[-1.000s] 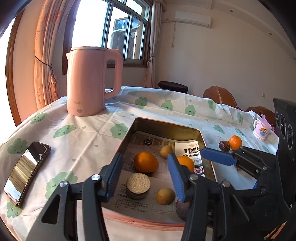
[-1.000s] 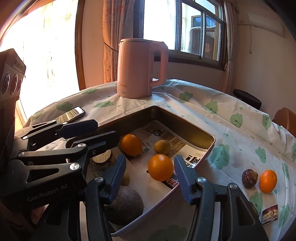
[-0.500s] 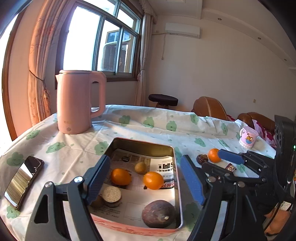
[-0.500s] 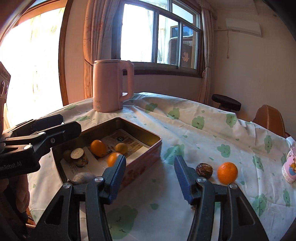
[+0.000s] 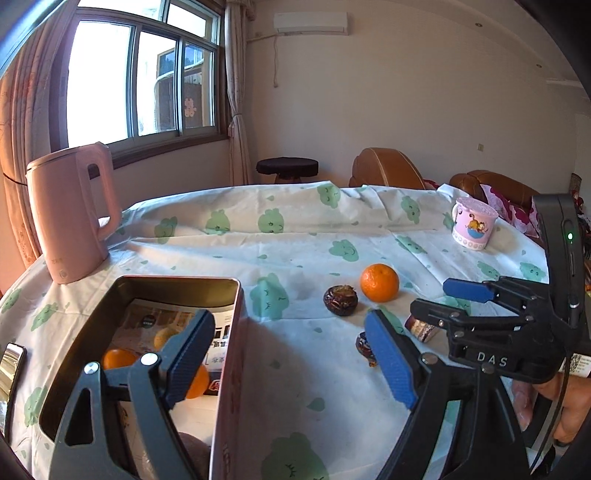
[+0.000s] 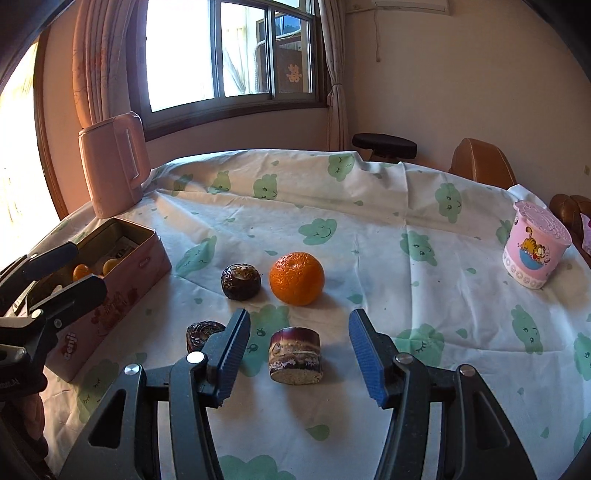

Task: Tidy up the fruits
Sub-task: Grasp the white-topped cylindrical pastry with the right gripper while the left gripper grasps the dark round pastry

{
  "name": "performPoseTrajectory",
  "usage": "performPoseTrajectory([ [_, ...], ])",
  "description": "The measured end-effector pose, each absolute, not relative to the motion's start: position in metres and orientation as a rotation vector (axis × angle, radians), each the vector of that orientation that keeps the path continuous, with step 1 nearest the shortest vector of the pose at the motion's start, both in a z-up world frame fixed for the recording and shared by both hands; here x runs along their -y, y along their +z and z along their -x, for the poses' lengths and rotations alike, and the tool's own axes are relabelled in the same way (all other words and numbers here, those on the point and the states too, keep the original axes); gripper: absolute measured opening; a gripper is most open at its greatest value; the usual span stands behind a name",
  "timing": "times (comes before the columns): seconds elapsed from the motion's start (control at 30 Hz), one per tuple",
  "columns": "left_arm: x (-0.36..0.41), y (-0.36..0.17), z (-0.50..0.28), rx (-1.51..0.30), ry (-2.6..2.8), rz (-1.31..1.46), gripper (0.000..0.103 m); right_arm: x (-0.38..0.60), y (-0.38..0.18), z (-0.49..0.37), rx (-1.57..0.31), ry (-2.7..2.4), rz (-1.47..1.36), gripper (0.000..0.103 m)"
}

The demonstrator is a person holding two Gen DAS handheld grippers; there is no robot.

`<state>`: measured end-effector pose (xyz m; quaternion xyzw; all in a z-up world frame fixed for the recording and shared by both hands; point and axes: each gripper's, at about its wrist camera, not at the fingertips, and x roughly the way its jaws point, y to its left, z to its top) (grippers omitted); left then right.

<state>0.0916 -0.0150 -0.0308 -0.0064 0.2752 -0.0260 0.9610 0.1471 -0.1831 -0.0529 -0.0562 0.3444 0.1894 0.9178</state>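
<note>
This is a lived-in room of a home, likely a dining or sitting room. A table wears a cloth (image 6: 369,221) printed with green clouds, with a pink kettle (image 5: 70,214) and a cartoon cup (image 6: 535,247) on it. Behind are a curtained window (image 6: 229,55), brown leather chairs (image 5: 388,173), a round stool (image 5: 288,168) and a wall air conditioner (image 5: 310,24).

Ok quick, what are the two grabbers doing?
Left gripper: open, holding nothing.
Right gripper: open, holding nothing.
</note>
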Motion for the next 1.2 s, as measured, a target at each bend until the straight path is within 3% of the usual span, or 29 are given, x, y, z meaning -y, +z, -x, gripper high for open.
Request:
performPoseTrajectory([
  [0.1, 0.021, -0.035, -0.098, -0.573, -0.056, 0.000, 0.086, 0.178, -0.064, -0.155, -0.767, 0.405, 0.128, 0.055],
  [0.17, 0.023, -0.037, -0.100, -0.579, -0.063, 0.002, 0.086, 0.177, -0.071, -0.161, -0.821, 0.410, 0.129, 0.037],
  [0.2, 0.025, -0.037, -0.102, -0.585, -0.071, 0.005, 0.086, 0.178, -0.071, -0.161, -0.824, 0.407, 0.123, 0.036],
  [0.47, 0.052, -0.047, -0.114, -0.648, -0.176, -0.014, 0.083, 0.195, -0.064, -0.155, -0.779, 0.355, 0.069, 0.036],
  [0.63, 0.068, -0.058, -0.129, -0.733, -0.228, -0.021, 0.068, 0.212, -0.059, -0.156, -0.754, 0.304, -0.008, 0.036],
  [0.7, 0.073, -0.063, -0.134, -0.772, -0.242, -0.031, 0.067, 0.213, -0.060, -0.158, -0.766, 0.303, -0.017, 0.036],
  [0.87, 0.082, -0.075, -0.145, -0.856, -0.282, -0.045, 0.045, 0.207, -0.061, -0.158, -0.771, 0.308, 0.008, 0.036],
  [1.2, 0.074, -0.065, -0.135, -0.781, -0.243, -0.027, 0.044, 0.202, -0.059, -0.154, -0.758, 0.383, 0.015, 0.036],
])
